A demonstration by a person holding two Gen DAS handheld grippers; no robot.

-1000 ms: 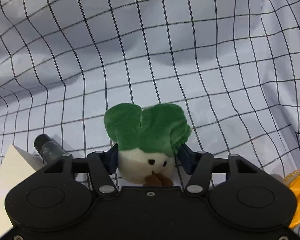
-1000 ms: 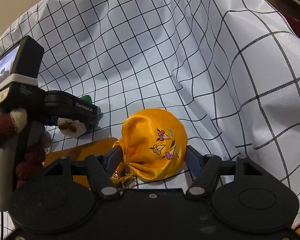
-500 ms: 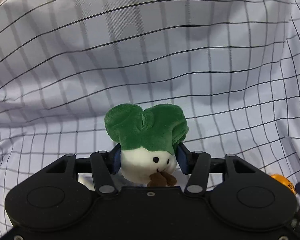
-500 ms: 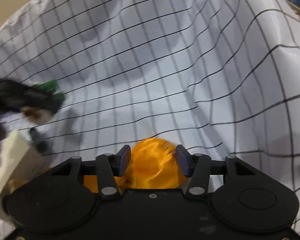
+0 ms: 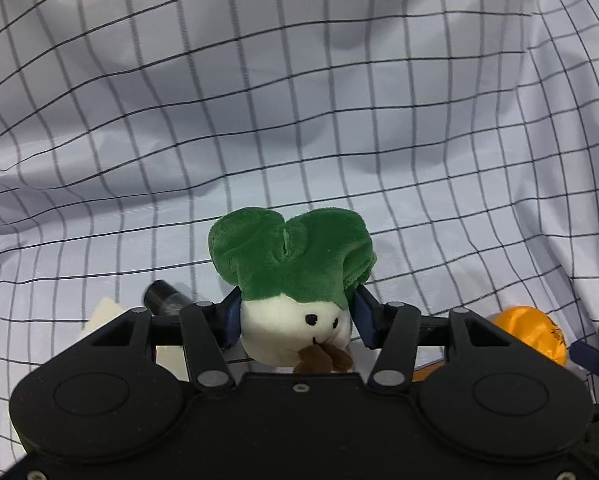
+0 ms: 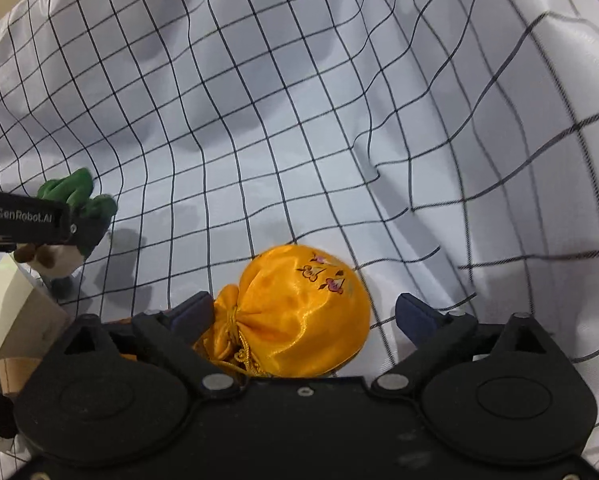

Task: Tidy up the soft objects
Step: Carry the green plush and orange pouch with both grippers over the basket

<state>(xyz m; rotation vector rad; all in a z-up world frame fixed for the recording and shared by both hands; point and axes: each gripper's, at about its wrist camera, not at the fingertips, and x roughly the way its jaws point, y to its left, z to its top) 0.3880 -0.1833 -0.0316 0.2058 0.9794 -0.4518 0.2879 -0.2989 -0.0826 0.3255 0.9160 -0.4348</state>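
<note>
Claws differ: left gripper (image 5: 295,320) is clamped on the plush vegetable (image 5: 293,284) at lower centre; right gripper (image 6: 304,314), jaws just spread wide, straddles the loose orange pouch (image 6: 299,312).

The pouch (image 6: 299,312) lies on the cloth (image 6: 299,120), near and central. The plush (image 6: 75,200) is at far left, above a box (image 6: 15,312) on the cloth.

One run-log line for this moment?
left gripper: shut on vegetable plush | right gripper: just opened, orange satin pouch between jaws, released
</note>
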